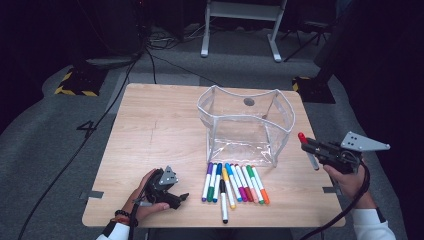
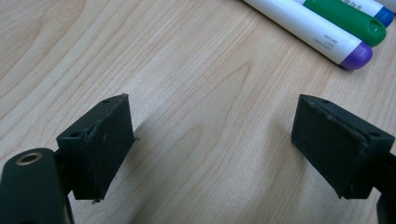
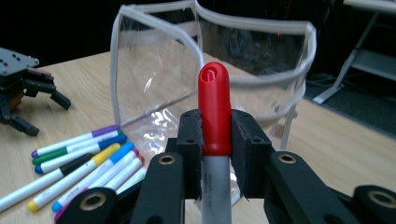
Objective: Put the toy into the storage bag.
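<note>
Right of the clear pouch (image 1: 245,125), right gripper (image 1: 306,142) clamped on the red-capped marker (image 1: 307,150) at its cap joint, light, stiff, probably slick plastic; left gripper (image 1: 172,197) half-open, empty, on the table (image 1: 150,125).

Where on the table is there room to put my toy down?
The table is bare along its left half, from the far edge down to the left gripper, and in the strip right of the clear pouch. It is crowded in front of the pouch, where the row of markers lies.
</note>
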Available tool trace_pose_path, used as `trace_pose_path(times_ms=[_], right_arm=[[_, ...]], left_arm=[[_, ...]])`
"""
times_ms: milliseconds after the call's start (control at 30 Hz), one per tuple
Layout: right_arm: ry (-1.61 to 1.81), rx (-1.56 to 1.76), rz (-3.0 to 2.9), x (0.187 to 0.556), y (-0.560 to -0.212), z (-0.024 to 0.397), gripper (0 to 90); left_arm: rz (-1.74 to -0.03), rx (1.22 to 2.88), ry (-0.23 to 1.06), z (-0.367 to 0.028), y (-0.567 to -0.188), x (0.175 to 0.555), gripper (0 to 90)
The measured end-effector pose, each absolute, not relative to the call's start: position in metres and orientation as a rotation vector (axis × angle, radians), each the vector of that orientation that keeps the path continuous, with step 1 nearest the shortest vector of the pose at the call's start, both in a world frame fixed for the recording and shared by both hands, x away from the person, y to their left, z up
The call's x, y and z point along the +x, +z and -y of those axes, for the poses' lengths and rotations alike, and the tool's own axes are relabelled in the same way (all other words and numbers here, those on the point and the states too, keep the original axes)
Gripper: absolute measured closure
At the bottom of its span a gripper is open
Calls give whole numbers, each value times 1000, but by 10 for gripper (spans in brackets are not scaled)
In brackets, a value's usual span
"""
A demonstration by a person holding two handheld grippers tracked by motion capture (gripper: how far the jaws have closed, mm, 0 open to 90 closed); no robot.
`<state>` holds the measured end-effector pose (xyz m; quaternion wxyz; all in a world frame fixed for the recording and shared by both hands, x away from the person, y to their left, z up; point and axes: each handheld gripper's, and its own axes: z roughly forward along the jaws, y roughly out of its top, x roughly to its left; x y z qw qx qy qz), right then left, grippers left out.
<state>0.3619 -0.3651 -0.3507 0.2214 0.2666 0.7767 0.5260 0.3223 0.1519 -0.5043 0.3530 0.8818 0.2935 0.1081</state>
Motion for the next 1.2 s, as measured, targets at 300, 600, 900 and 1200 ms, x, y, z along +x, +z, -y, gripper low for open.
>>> trace_pose_path(times_ms=[300, 600, 900, 1200], right_arm=[[1426, 604, -2162, 383, -294, 338, 747], [1417, 516, -2175, 405, -250, 305, 747], [1344, 505, -2267, 449, -257, 263, 747], [1239, 571, -2376, 484, -284, 252, 747]], left_arm=[[-764, 2280, 281, -152, -504, 322, 132], [-766, 2280, 282, -152, -504, 322, 132], [-769, 2277, 282, -152, -504, 321, 132], [-768, 2276, 281, -152, -504, 321, 132]])
